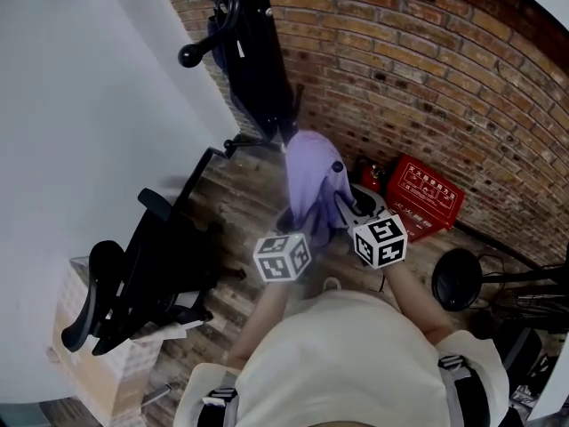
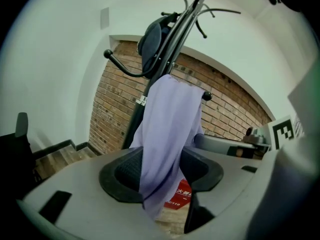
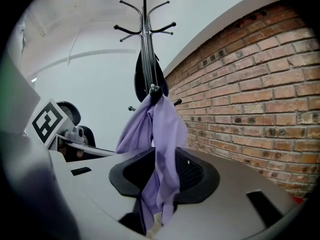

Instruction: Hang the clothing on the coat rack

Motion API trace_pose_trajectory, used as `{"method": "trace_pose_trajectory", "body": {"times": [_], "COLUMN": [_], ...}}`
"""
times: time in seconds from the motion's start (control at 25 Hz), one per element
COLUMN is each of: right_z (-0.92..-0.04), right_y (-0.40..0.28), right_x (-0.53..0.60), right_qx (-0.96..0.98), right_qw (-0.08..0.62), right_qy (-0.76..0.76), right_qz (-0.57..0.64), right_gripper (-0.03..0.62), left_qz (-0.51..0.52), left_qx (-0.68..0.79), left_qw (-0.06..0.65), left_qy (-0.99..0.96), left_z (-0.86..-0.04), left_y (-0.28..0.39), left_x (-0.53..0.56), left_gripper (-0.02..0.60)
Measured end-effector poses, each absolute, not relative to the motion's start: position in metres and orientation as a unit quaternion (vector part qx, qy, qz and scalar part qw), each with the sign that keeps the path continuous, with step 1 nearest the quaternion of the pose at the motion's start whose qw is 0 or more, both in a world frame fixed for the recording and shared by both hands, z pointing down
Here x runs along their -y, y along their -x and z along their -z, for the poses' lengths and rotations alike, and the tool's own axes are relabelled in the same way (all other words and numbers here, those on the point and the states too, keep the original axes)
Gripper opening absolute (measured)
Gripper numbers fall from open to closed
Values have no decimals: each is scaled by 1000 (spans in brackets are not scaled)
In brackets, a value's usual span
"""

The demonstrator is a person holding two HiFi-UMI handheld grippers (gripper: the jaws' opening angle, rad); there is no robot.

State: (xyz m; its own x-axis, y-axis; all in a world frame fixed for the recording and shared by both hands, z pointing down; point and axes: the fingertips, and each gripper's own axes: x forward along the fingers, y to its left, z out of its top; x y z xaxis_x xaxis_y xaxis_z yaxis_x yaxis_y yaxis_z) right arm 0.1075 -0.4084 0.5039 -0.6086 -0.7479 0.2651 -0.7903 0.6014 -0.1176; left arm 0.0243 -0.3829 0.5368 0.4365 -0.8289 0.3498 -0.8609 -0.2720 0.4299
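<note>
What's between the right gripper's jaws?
The purple garment, hanging from a coat rack hook, drapes between the right gripper's open jaws and doesn't look pinched. The right gripper view shows it.

the place is best read as a corner of an office or studio. this is shown by a black office chair point(image 1: 133, 278) set on a wood-plank floor point(image 1: 233, 194), and by a black coat rack point(image 1: 253, 52) stood where a plain white wall point(image 1: 89, 105) is met by an exposed red brick wall point(image 1: 427, 69). a red fire-extinguisher box point(image 1: 425, 194) is kept at the foot of the brick, and a cardboard box point(image 1: 93, 367) is placed beside the chair.
</note>
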Motion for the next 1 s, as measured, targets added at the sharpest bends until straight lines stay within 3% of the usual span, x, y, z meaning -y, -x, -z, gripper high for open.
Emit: {"method": "trace_pose_trajectory", "body": {"times": [0.52, 1.0], "right_z": [-494, -469], "right_y": [-96, -63], "right_x": [348, 254], "right_qx": [865, 858], "right_qw": [77, 53], "right_qy": [-480, -499], "right_qz": [-127, -112], "right_gripper": [100, 80], "left_qz": [-35, -29], "left_qx": [515, 506], "left_qw": [282, 288], "left_qy": [-809, -813], "left_z": [-520, -519], "left_y": [11, 54], "left_x": [330, 256], "left_gripper": [190, 102]}}
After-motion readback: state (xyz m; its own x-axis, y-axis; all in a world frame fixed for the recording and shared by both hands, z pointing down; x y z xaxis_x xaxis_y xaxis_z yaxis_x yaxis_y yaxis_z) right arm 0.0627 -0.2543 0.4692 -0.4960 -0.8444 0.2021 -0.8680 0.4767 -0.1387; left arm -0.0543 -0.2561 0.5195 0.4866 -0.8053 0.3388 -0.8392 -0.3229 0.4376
